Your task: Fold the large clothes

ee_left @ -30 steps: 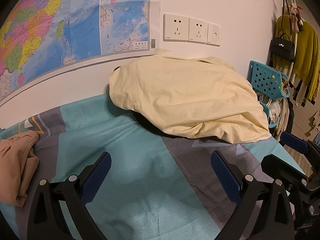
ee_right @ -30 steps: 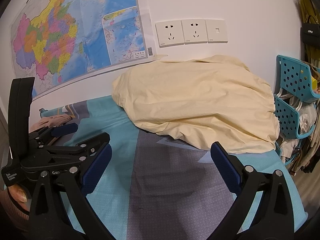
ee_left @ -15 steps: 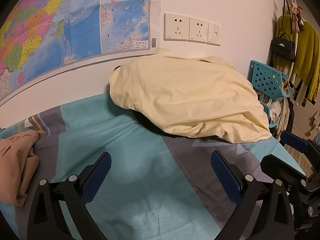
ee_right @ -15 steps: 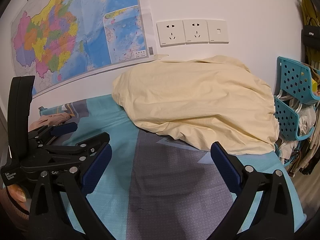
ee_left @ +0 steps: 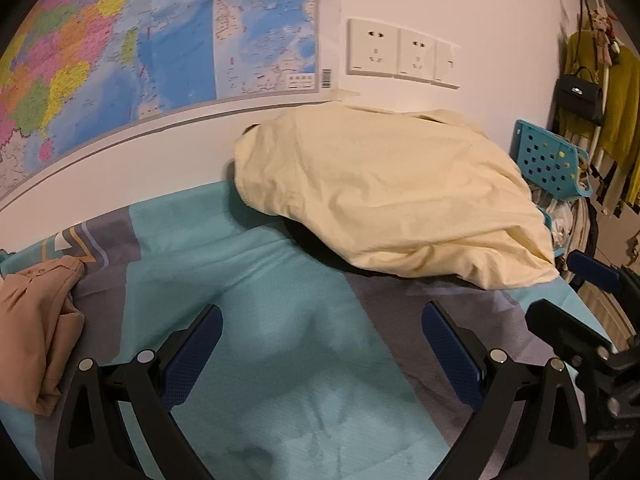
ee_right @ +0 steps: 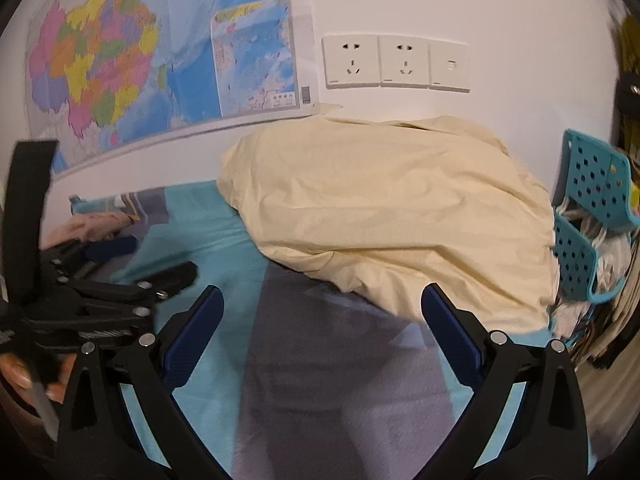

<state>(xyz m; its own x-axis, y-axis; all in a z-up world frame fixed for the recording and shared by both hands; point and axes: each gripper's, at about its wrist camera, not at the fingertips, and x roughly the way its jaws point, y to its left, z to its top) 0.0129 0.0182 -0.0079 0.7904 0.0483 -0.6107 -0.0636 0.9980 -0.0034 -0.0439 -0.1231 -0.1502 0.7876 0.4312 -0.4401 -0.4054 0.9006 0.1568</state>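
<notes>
A large pale yellow garment [ee_left: 384, 196] lies heaped on the bed against the wall; the right wrist view has the garment [ee_right: 396, 212] straight ahead. My left gripper [ee_left: 322, 344] hovers open over the teal and grey bedsheet [ee_left: 256, 296], well short of the heap, with nothing between its blue pads. Nothing is held either by my right gripper [ee_right: 322, 326], which stands open just in front of the heap's near edge. In the left wrist view the right gripper's fingertips [ee_left: 592, 272] show at the right edge. The left gripper [ee_right: 132, 264] appears at the left of the right wrist view.
A crumpled tan garment [ee_left: 36, 328] lies at the left of the bed. A map [ee_left: 140, 52] and wall sockets [ee_left: 400, 54] are on the wall behind. Teal perforated baskets [ee_right: 592, 216] and hanging clothes with a black bag [ee_left: 580, 92] stand right of the bed.
Both grippers have shifted slightly; the right wrist view is a little blurred from motion and the left gripper sits lower in it. Both stay open. The garments have not moved.
</notes>
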